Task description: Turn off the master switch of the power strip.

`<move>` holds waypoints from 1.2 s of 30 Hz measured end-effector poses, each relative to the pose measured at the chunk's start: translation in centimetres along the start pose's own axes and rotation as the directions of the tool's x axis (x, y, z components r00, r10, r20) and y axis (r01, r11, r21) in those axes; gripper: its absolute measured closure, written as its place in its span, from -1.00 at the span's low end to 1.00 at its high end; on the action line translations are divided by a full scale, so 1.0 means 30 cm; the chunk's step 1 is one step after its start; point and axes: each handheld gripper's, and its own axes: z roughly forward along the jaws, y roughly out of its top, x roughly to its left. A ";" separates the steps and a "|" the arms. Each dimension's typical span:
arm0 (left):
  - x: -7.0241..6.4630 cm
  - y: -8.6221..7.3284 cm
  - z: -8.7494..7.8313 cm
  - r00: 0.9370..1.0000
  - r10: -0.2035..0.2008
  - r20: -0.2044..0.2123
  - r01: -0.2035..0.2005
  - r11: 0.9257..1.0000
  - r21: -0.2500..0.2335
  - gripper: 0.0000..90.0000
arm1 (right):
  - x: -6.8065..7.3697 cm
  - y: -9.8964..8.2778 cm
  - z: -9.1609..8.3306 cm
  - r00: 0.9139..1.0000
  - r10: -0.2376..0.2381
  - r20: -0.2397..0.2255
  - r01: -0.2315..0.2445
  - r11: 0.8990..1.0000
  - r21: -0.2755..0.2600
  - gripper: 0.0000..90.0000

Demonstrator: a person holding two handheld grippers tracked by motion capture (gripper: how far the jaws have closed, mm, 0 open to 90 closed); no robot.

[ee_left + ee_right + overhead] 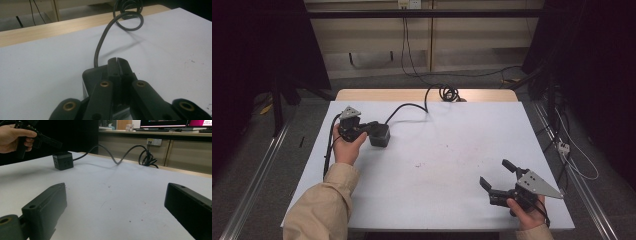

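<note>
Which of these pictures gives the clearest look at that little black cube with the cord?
The right gripper view: the cube stands unblocked, two faces and its cord plain. The high view shows it small beside the left tool. In the left gripper view that shut tool hides most of it.

The table (447,200) carries a white top with small dark specks; a bare wood strip (402,94) runs along its far edge. Beyond it stands a beige wall (372,40) with a socket (409,4) near the top, from which thin cables (404,45) hang to the grey floor (257,165). Black curtains (257,50) close off the left and right sides. Metal rails (254,180) run on the floor along both sides of the table. The right gripper view shows a wood counter (160,132) with monitors (162,123) on it. Lighting is dim and even.
</note>
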 end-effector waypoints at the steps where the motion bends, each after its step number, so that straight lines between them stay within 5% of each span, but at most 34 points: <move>1: -0.001 -0.001 0.002 1.000 0.002 0.005 -0.002 1.000 -0.004 1.00 | 0.000 0.000 0.000 1.000 0.000 0.000 0.000 1.000 0.000 -0.91; 36: -0.006 -0.016 0.010 1.000 0.018 -0.011 -0.018 0.999 0.052 1.00 | -0.002 0.000 -0.003 1.000 -0.001 0.001 0.001 1.000 -0.001 -0.91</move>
